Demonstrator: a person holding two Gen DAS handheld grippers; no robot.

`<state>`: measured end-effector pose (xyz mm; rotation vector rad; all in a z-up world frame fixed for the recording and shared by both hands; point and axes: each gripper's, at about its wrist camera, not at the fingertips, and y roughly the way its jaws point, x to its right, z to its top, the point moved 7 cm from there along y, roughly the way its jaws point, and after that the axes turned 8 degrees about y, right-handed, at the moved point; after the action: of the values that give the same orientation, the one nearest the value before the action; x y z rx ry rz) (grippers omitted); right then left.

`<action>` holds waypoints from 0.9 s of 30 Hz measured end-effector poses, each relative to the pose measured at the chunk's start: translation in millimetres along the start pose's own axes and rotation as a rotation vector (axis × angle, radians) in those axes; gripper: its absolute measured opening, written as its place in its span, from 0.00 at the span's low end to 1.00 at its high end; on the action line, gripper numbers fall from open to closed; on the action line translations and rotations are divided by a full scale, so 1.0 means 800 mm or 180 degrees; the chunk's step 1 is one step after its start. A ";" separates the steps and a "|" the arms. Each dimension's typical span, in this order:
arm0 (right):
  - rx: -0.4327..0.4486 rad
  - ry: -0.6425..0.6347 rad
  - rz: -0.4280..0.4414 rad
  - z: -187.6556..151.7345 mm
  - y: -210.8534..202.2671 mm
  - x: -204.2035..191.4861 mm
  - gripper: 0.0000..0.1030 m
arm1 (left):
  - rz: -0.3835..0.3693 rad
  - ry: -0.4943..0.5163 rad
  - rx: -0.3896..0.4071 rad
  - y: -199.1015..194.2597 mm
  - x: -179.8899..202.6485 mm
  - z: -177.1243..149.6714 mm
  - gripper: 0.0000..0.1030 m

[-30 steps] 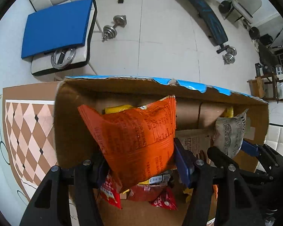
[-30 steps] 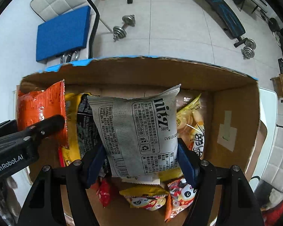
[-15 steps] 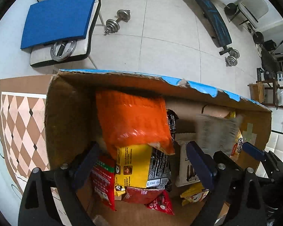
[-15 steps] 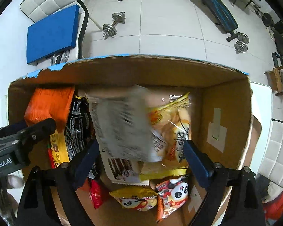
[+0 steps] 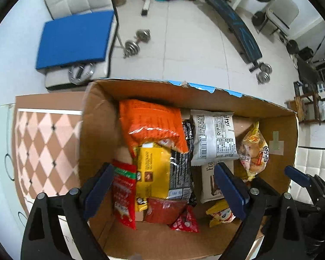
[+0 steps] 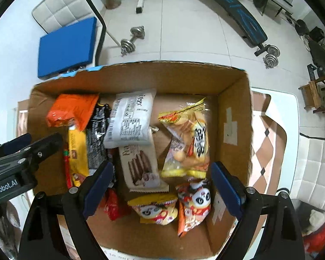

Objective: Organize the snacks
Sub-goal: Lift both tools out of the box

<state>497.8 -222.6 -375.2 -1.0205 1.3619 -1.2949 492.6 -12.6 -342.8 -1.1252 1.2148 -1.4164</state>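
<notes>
Right wrist view: only here do I see two panda packets [image 6: 195,201] at the near end of the cardboard box [image 6: 234,117].
Left wrist view: only here I see the red packet [image 5: 122,195] against the box's left wall [image 5: 97,130].
Grey packet [image 6: 131,119]: lies in the box, long axis toward its far wall.
Orange bag [image 5: 151,125]: inside, left of the grey packet, tilted.
Left gripper [image 5: 164,188]: points down over the box, jaws wide, empty.
Right gripper [image 6: 160,186]: same pose, jaws wide, empty.
</notes>
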 end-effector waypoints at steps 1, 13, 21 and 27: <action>0.0046 -0.0009 -0.0006 -0.006 -0.006 0.002 0.91 | 0.0033 0.0004 0.0082 -0.008 -0.001 -0.006 0.92; 0.0664 -0.0073 -0.0101 -0.096 -0.083 0.010 0.91 | 0.0282 0.0010 0.0742 -0.089 0.006 -0.092 0.92; 0.0969 -0.0001 -0.0049 -0.158 -0.134 0.022 0.91 | 0.0373 0.0108 0.1114 -0.145 0.021 -0.146 0.92; 0.1187 0.0013 -0.0039 -0.196 -0.171 0.030 0.91 | 0.0448 0.0200 0.1326 -0.179 0.033 -0.186 0.92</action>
<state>333.5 -227.6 -245.2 -0.7692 1.0642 -1.4917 330.3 -5.0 -212.6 -0.7004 0.9606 -1.5157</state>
